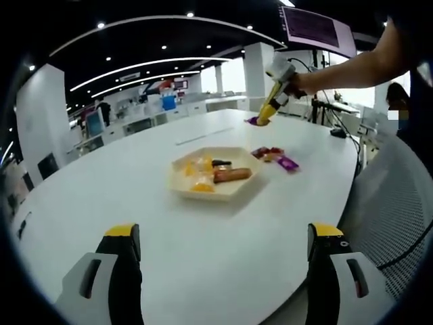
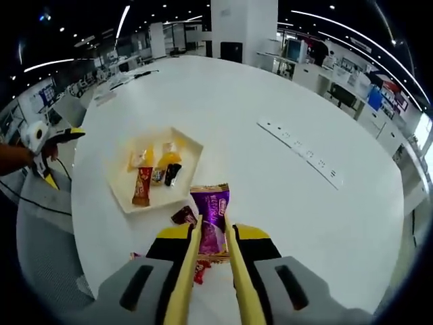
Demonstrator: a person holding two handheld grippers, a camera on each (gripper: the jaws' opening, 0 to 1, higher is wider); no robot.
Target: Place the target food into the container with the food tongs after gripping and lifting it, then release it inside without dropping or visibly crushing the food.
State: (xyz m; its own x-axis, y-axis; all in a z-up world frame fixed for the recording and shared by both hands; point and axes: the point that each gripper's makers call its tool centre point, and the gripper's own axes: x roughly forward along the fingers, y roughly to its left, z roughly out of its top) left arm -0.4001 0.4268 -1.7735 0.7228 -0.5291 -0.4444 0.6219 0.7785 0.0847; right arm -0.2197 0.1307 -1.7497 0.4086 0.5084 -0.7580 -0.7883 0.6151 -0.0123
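Observation:
A purple snack packet hangs above the white table, with my right gripper shut on it through its yellow tongs. Below and to the left lies the pale hexagonal tray, holding several wrapped snacks. In the left gripper view the same tray sits mid-table, with a brown bar and yellow packets inside. My left gripper stands open, low over the near table edge with nothing between its jaws. Far right, a hand holds the right gripper aloft with the purple packet.
Loose packets lie beside the tray, one of them purple; from the right gripper view they sit just under the jaws. A flush socket strip crosses the table. A mesh chair stands at the table's right edge.

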